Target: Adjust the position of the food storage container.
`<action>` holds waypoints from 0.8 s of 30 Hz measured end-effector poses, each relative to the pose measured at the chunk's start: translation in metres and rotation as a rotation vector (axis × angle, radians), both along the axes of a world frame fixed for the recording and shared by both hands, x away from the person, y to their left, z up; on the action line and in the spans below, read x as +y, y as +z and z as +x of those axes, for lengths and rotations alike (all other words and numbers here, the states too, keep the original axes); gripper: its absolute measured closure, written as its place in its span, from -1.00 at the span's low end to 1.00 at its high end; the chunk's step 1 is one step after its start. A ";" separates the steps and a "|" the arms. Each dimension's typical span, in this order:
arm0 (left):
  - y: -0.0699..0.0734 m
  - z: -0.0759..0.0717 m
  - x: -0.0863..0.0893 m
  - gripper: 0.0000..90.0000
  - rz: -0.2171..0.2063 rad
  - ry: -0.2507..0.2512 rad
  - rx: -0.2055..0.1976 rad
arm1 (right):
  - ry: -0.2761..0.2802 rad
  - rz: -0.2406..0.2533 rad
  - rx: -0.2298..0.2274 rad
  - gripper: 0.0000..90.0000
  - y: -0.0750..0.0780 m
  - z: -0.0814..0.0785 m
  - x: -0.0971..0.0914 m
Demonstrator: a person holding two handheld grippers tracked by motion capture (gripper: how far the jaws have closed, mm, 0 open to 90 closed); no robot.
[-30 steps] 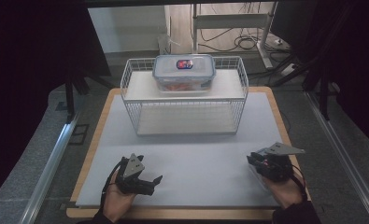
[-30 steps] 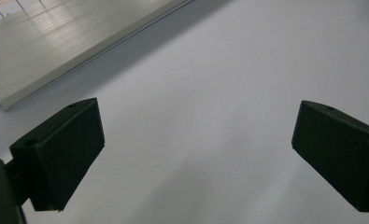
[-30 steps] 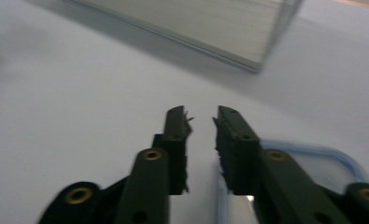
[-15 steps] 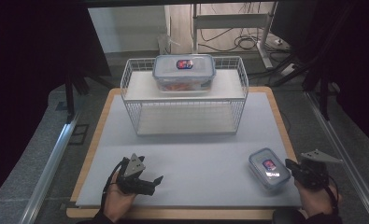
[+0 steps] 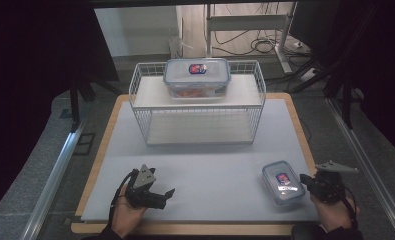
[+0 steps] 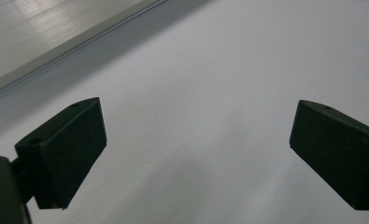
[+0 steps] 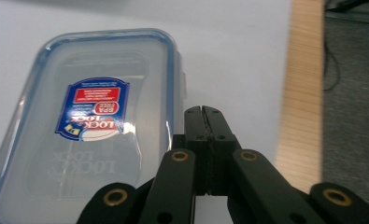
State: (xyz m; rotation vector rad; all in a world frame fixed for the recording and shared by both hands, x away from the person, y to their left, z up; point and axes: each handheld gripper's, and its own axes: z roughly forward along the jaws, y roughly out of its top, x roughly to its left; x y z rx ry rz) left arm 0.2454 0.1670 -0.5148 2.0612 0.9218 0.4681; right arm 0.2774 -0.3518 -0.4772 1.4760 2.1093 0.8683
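A small lidded box [image 5: 283,181] lay at the bench's [image 5: 205,170] right front, contents hidden under its cloudy lid; a bigger box [image 5: 197,78] with something orange inside sat on the wire rack [image 5: 197,107]. The right tool [image 5: 309,183], jaws fully together and empty, sat just right of the small box. The left tool [image 5: 167,194] rested wide over bare bench; the right gripper view showed the label [image 7: 94,110].

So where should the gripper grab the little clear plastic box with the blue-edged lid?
Probably across the small clear lidded box's two long sides, coming straight down from above. It lies flat on the grey mat and its lid is broad, so the shut right gripper beside it must open first.
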 end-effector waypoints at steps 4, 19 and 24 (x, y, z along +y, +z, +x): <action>-0.001 0.000 0.000 -0.92 0.001 -0.003 0.005 | 0.026 0.022 0.009 0.99 0.000 0.000 0.008; -0.002 0.002 -0.003 -0.91 -0.006 -0.013 0.020 | 0.207 0.080 0.072 0.99 -0.008 0.001 0.059; -0.002 0.002 -0.003 -0.91 -0.007 -0.014 0.023 | 0.291 0.086 0.120 0.99 -0.015 0.003 0.084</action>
